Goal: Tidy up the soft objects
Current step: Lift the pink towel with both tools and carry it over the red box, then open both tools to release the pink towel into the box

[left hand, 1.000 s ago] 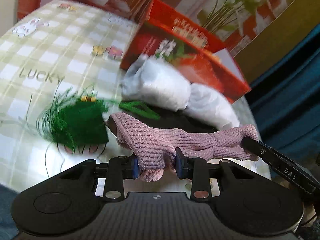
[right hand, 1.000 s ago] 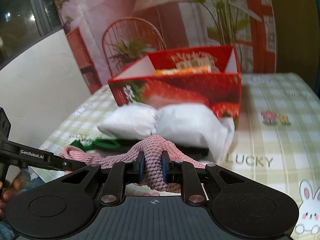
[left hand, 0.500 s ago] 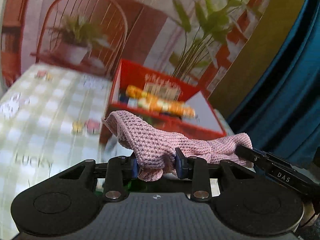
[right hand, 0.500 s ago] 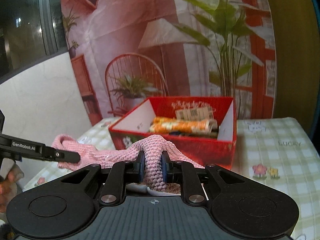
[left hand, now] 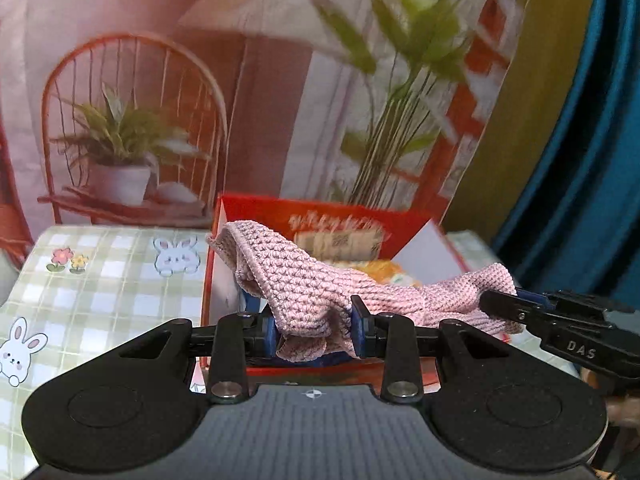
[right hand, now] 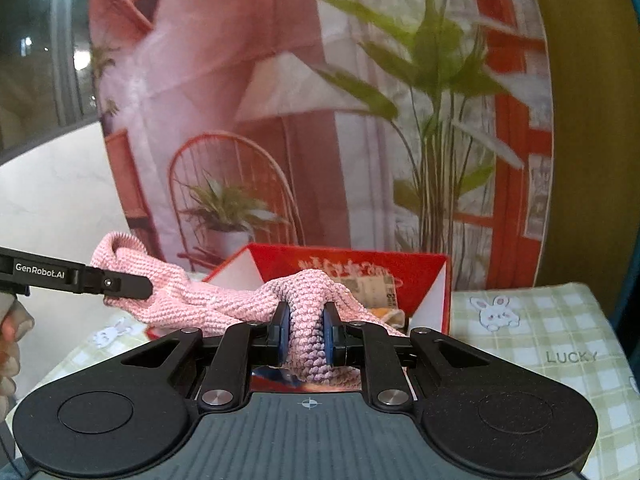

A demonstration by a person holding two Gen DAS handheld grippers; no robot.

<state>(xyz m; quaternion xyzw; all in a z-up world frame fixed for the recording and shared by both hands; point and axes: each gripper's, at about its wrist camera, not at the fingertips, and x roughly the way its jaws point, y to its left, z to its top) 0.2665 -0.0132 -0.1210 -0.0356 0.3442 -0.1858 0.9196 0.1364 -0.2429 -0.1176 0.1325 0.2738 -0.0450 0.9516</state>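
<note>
Knit cloth [left hand: 308,292], pink, hangs stretched between my two hand-held grippers, clear of the counter [left hand: 100,296]. My left hand-held gripper [left hand: 314,334] is clamped on a thick bunch of it, jaws fairly narrow, with a folded end rising up and to the left of the pads. My right hand-held gripper [right hand: 306,334] pinches a tighter bunch, jaws nearly closed on it. In the left view the right one's finger [left hand: 504,306] bites the far end of the cloth off to the right; in the right view the left one's finger [right hand: 124,286] holds the other end off to the left. Just ahead of both, behind and under the cloth, stands the open red box [right hand: 400,268] with packets inside. Checked cloth with rabbits covers the counter either side.
</note>
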